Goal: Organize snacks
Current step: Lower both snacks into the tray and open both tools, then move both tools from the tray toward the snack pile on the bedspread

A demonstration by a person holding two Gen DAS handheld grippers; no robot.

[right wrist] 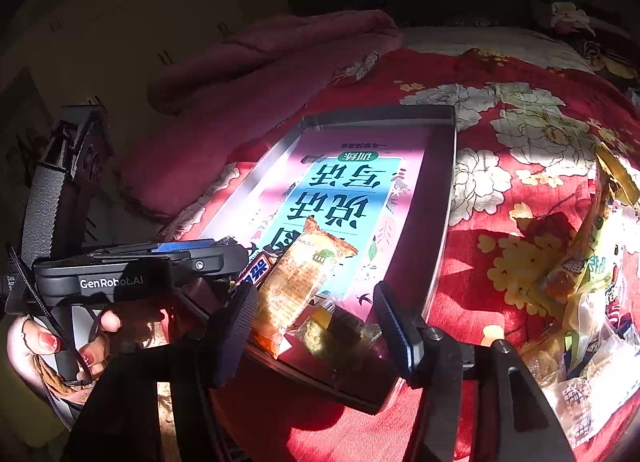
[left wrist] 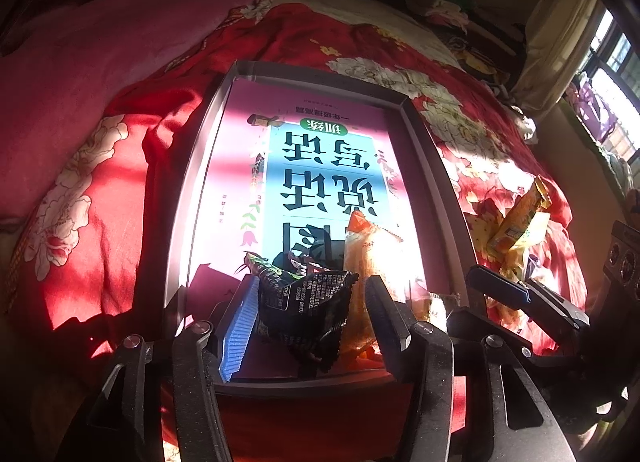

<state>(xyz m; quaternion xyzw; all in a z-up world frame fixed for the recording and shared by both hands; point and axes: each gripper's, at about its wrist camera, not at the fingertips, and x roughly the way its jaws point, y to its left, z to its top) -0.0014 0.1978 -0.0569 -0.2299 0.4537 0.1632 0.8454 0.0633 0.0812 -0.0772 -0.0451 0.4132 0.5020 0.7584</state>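
A grey tray [left wrist: 320, 74] lies on the bed with a pink and blue book cover [left wrist: 320, 166] as its floor. My left gripper [left wrist: 312, 286] is open at the tray's near end. A crumpled black snack packet [left wrist: 304, 314] lies between its fingers, and the pads do not press on it. An orange packet [left wrist: 368, 246] lies just to its right. In the right wrist view my right gripper [right wrist: 316, 294] is open over the same orange packet [right wrist: 300, 278] and a small clear-wrapped sweet [right wrist: 340, 332]. The left gripper [right wrist: 192, 254], held by a hand [right wrist: 92, 338], covers a dark bar [right wrist: 256, 270].
A loose heap of yellow and clear snack bags [right wrist: 592, 262] lies on the red flowered bedspread [right wrist: 500, 190] right of the tray, also seen as the heap [left wrist: 520, 230] in the left wrist view. A pink quilt [left wrist: 100, 62] is bunched at the left. A window [left wrist: 612, 94] lights the right side.
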